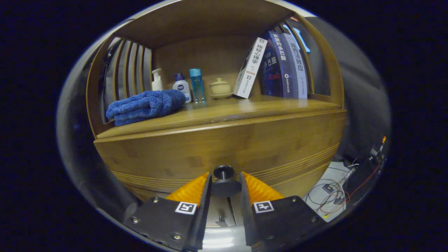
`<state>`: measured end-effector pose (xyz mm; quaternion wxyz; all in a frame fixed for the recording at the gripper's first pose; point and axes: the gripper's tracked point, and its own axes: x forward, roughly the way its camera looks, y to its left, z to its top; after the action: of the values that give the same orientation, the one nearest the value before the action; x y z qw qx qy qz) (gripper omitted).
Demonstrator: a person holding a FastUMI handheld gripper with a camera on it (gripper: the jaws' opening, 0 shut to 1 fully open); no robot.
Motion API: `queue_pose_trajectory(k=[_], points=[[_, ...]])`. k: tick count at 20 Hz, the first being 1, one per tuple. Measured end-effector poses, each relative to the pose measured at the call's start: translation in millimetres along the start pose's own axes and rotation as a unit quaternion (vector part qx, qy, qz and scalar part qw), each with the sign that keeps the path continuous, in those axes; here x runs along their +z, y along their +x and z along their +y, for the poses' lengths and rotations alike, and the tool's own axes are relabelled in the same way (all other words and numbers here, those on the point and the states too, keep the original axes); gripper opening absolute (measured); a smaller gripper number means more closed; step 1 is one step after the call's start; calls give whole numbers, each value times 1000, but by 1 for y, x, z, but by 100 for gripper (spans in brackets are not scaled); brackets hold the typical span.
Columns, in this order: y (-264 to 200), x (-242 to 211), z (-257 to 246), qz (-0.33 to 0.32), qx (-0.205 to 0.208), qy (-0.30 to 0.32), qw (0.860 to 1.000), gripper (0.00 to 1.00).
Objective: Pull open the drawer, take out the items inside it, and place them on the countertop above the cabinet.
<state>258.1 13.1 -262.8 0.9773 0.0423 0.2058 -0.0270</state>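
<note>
The wooden drawer front (224, 147) fills the space just ahead of my fingers, flush under the countertop edge (245, 117). Its dark round knob (225, 186) sits between my two fingertips, and both fingers touch its sides. My gripper (225, 183) is shut on the knob. The inside of the drawer is hidden behind the front panel.
On the countertop stand a folded blue towel (145, 105), a pump bottle (157, 80), a white bottle (182, 87), a blue bottle (196, 84), a lidded cup (220, 87) and several leaning books (276, 66). Cables (336, 192) lie on the floor to the right.
</note>
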Motion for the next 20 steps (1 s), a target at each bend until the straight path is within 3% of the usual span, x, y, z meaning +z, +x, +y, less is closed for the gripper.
queue_pose_trajectory(k=[3,4,8,20], points=[[0,-3,1,2,5,-20,1000,41],[1,-1,1,3,6,-20,1000,35],[-5,-5,1,15,9,-23,1000,35],[-117,-40,-11,16,-32,-12,999,35]])
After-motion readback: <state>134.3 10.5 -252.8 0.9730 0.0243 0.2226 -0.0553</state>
